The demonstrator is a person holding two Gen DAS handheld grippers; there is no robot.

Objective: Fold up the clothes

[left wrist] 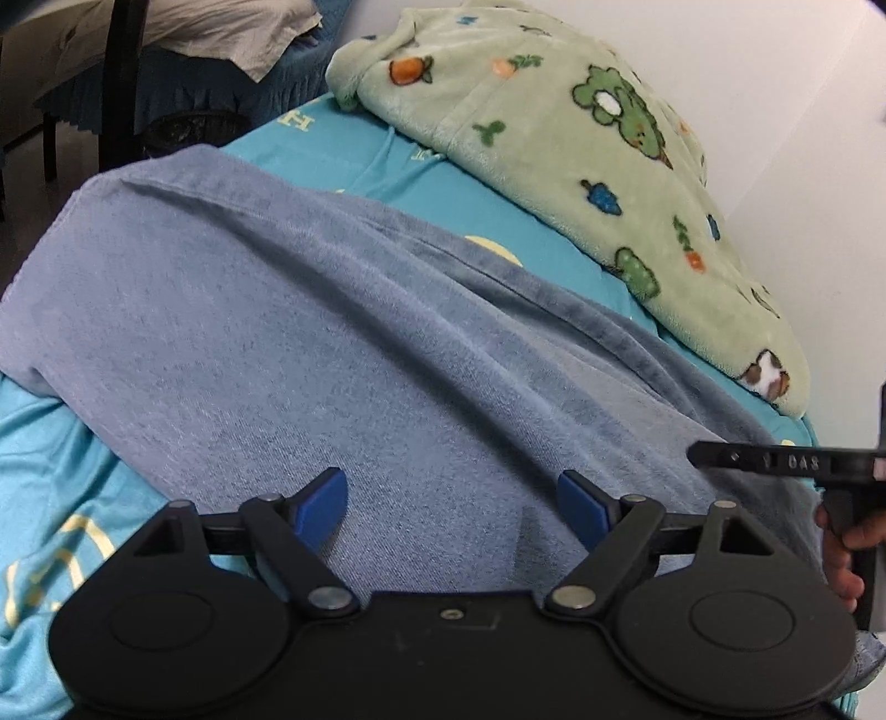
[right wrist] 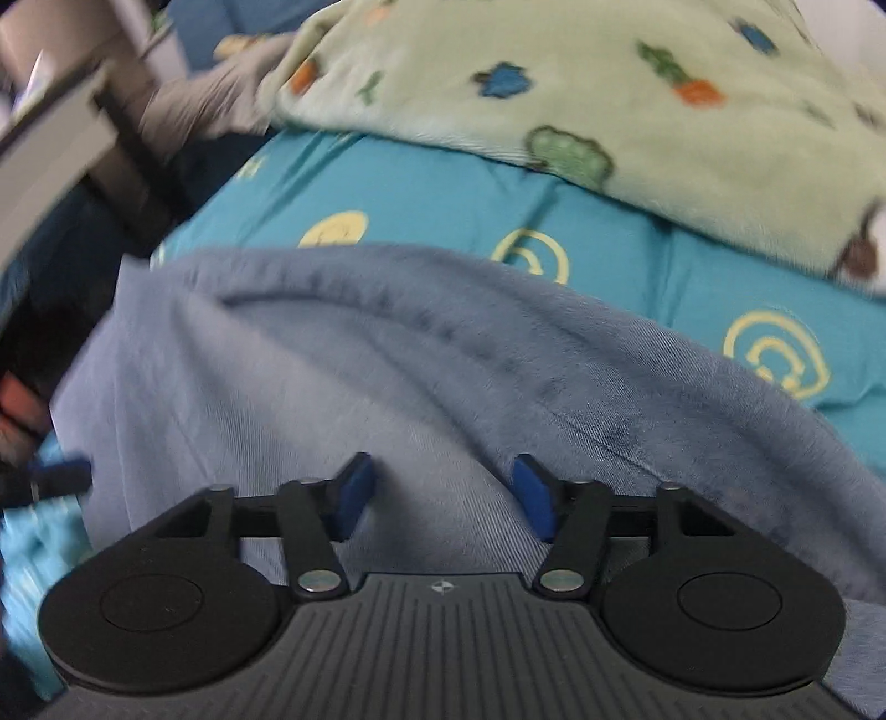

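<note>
Denim-blue soft cotton garment (left wrist: 343,343) lying spread across the near part of the turquoise bedsheet with yellow round prints (left wrist: 443,183), reaching toward the bed's left edge, with a raised seam or fold running diagonally over its surface. Lying beyond it, along the far edge of the bed against the white wall (left wrist: 775,83), pale green fleece blanket printed with small trees, carrots and animals (left wrist: 581,138), apart from the garment with a strip of bare sheet showing between them. Hovering over the near portion of the garment, left gripper (left wrist: 451,507), black with blue pads, jaws standing wide with only cloth showing below and nothing pinched between them. Showing at the right edge of the left wrist view, a black bar of the other tool and fingers (left wrist: 841,559) of a hand wrapped round its handle. Pointing down at the same garment, right gripper (right wrist: 446,495), jaws standing partly apart, narrower than the left pair, with nothing caught between the blue pads; right wrist view blurring. Standing off the bed's far left corner, dark furniture under a beige cloth (left wrist: 183,33).
</note>
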